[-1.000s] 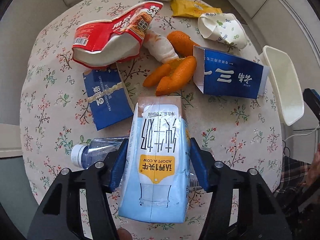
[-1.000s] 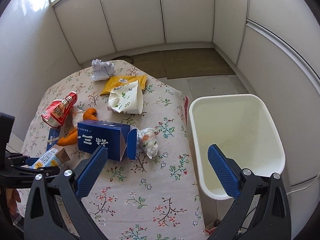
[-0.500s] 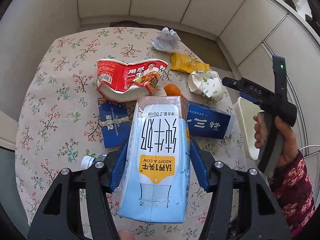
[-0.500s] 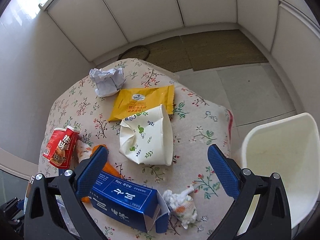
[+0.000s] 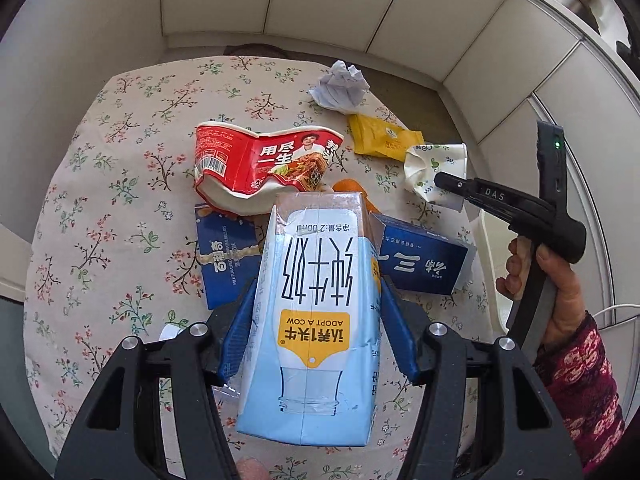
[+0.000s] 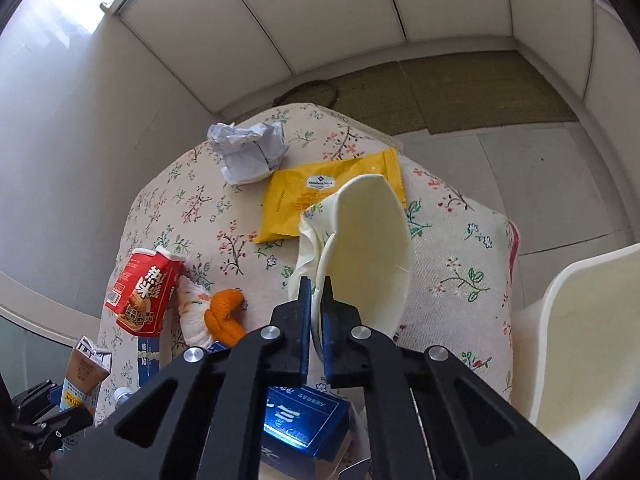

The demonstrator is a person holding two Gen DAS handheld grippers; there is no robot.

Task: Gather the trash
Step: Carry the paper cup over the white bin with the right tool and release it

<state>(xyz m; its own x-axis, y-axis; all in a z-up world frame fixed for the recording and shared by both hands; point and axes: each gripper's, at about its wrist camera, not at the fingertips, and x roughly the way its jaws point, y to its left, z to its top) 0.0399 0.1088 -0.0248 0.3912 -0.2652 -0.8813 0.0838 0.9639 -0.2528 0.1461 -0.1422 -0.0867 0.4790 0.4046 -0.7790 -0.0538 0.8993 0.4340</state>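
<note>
Round table under a floral cloth, strewn with trash. White bin just off its right edge, standing on the floor. Blue-and-white milk carton lifted above the near edge, clamped at mid-width between the blue pads of the left gripper (jaws about half open, pressing both sides of the carton). Crushed red noodle cup lying on its side near the table's middle. Dark blue box toward the right edge, a second blue box to the left of the carton. Crumpled paper cup near the right edge, its rim pinched by the right gripper, whose jaws have just snapped closed on the cup wall, almost touching. Yellow snack packet just beyond the cup, partly under it. Crumpled white paper ball at the far edge. Orange peel beside a stained tissue near the red cup. A hand in a patterned sleeve on the right gripper's handle.
</note>
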